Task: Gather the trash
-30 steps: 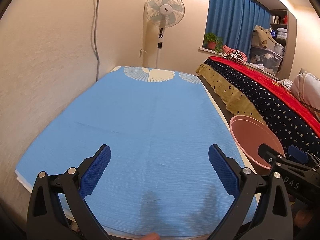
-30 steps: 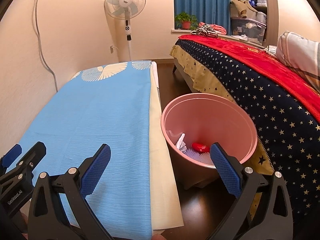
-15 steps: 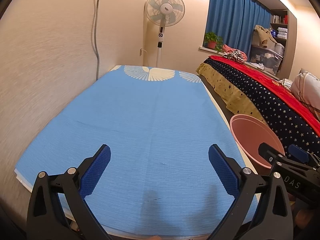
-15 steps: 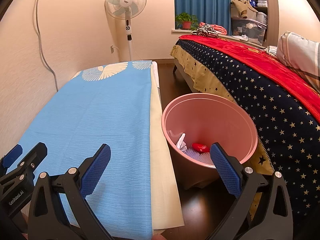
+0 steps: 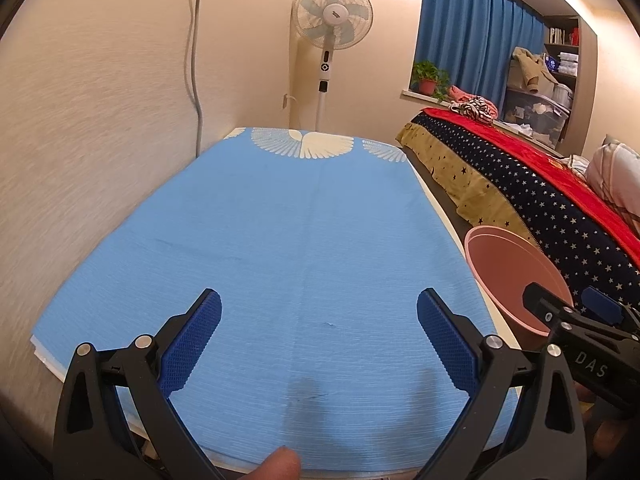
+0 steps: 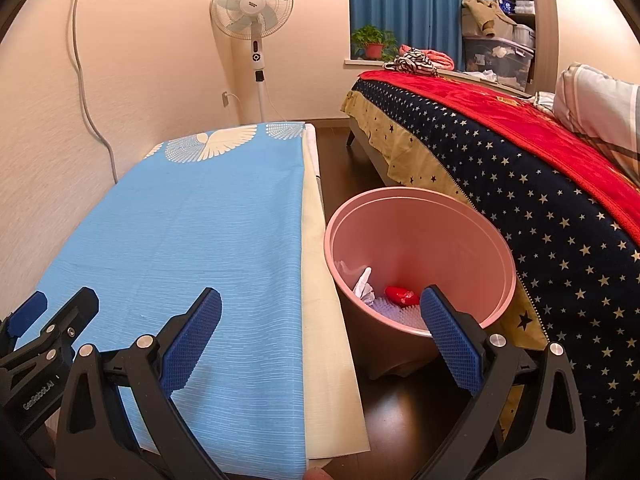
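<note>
While over blue cloth (image 5: 304,232), both claws (image 5: 319,322) (image 6: 320,322) agape, seemingly level.

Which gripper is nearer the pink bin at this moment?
Right. The right gripper hangs open beside the pink bin, one finger in front of its rim. The left gripper is open over the blue cloth, farther away.

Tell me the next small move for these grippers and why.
Probably just draw both back and stop. The left gripper and right gripper are open and hold nothing, the light blue cloth-covered table shows no trash, and the round pink plastic bin already contains white crumpled paper and a red wrapper.
</note>
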The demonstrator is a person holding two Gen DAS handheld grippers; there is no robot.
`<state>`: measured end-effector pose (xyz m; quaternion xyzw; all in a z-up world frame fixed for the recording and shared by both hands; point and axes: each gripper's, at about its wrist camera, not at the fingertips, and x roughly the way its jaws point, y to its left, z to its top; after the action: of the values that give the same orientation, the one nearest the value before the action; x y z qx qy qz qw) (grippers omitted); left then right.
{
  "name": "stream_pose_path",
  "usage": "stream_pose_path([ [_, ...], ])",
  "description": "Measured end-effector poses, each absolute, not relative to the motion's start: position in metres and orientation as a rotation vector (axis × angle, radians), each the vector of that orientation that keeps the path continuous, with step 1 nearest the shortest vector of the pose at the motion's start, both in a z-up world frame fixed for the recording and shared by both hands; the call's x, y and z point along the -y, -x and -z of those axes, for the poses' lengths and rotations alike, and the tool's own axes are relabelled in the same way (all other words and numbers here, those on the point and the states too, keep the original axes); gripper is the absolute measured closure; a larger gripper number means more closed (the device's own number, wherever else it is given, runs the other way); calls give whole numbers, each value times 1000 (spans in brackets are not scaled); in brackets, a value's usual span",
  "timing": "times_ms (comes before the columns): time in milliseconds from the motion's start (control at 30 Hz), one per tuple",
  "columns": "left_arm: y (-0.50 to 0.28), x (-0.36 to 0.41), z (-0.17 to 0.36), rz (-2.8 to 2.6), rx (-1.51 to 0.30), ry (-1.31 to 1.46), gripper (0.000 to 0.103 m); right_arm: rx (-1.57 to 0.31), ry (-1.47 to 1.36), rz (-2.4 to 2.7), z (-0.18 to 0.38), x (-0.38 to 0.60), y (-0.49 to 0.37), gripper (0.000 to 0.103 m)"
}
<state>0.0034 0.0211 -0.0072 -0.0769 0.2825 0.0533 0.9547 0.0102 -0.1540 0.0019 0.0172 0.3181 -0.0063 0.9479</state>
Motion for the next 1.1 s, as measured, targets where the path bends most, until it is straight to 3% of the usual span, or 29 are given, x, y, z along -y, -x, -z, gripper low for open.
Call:
stream_pose_path([
  [1100, -1, -20, 11, -111, -585, 137, 8, -654, -30, 7, 1, 152, -11, 5],
])
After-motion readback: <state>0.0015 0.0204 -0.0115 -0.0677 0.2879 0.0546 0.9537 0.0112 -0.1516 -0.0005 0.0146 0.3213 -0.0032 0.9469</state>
